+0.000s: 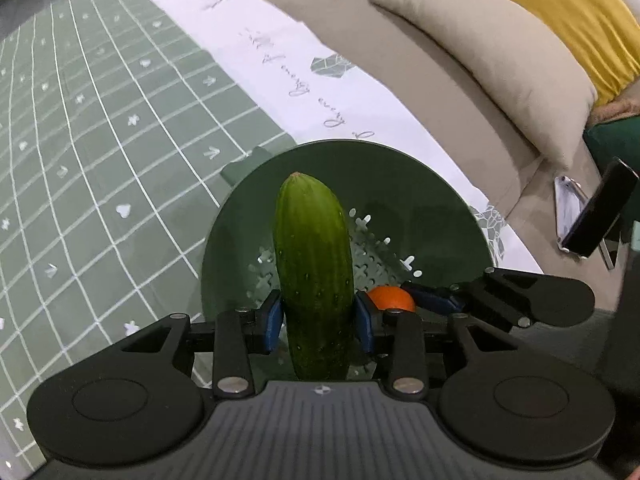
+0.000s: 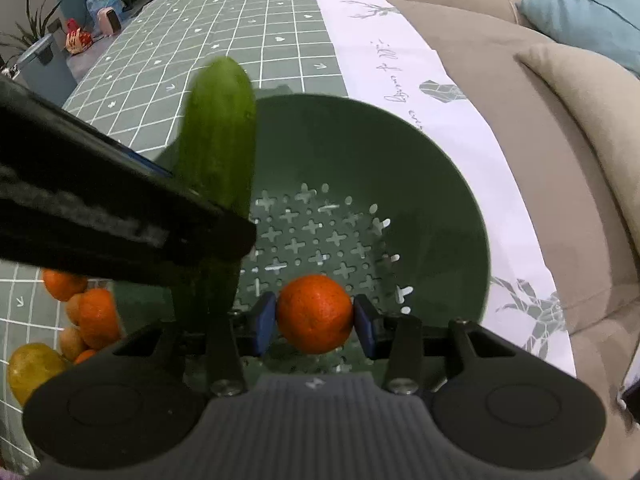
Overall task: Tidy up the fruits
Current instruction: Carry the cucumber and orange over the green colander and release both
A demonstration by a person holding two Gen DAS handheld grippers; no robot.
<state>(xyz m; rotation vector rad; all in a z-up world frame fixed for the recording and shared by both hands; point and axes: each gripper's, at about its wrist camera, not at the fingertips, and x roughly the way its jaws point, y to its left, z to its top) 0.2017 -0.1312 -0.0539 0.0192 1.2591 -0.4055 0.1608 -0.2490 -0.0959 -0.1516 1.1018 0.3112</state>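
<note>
The cucumber [image 1: 314,276] stands nose-down between the blue pads of the left tool [image 1: 318,322], clamped near its lower half, with its tip over the green colander [image 1: 440,200]. The orange [image 2: 315,313] sits pinched in the right tool [image 2: 315,322], held just above the colander's perforated floor near its close rim. Both tools crowd the same bowl, the left one crossing in front of the right. Beyond them more loose fruit [image 2: 90,316] waits on the checked worktop [image 1: 100,140], with sofa cushions [image 1: 500,60] past the white cloth edge.

Judged risks: the two tools could knock together over the bowl; the long cucumber, released upright, may tip against the rim and roll out; the round orange could bounce if dropped from height; a push on the rim might slide the light colander
</note>
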